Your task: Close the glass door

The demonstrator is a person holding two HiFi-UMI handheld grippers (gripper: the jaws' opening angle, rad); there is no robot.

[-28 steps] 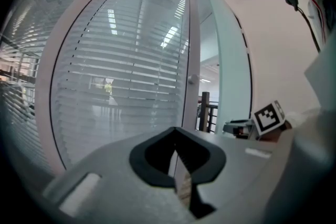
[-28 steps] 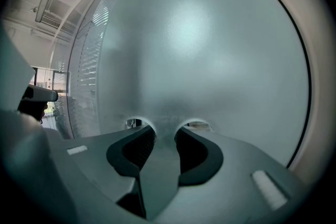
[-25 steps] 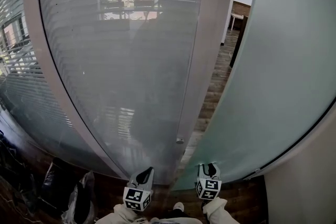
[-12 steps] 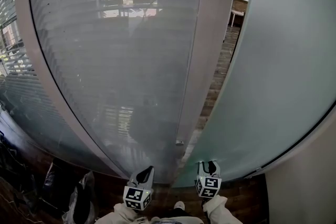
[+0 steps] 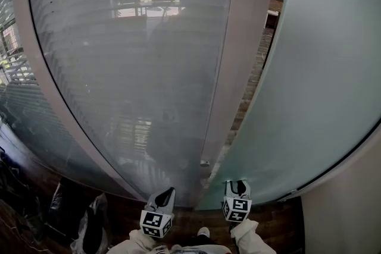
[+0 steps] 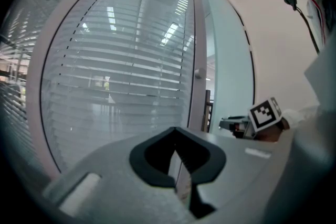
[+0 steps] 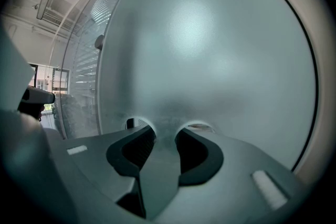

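A frosted glass door (image 5: 321,80) fills the right of the head view. Left of it stands a glass panel with blinds (image 5: 131,68) in a pale frame (image 5: 238,68) with a small knob (image 5: 204,162). A narrow gap (image 5: 253,77) between them shows wooden floor beyond. My right gripper (image 5: 238,186) is open, its tips right against the frosted glass (image 7: 210,50), nothing between the jaws (image 7: 165,131). My left gripper (image 5: 168,192) points at the blinds panel (image 6: 121,60) near its frame, tips together (image 6: 176,131), holding nothing.
Dark bags (image 5: 77,217) lie on the wooden floor at the lower left. A plain wall (image 5: 345,205) runs just right of the frosted door. The person's shoe (image 5: 202,234) and sleeves show at the bottom edge.
The gap between the pale frame and the frosted door has narrowed, and less of the room beyond shows. Both grippers sit in nearly the same spots.
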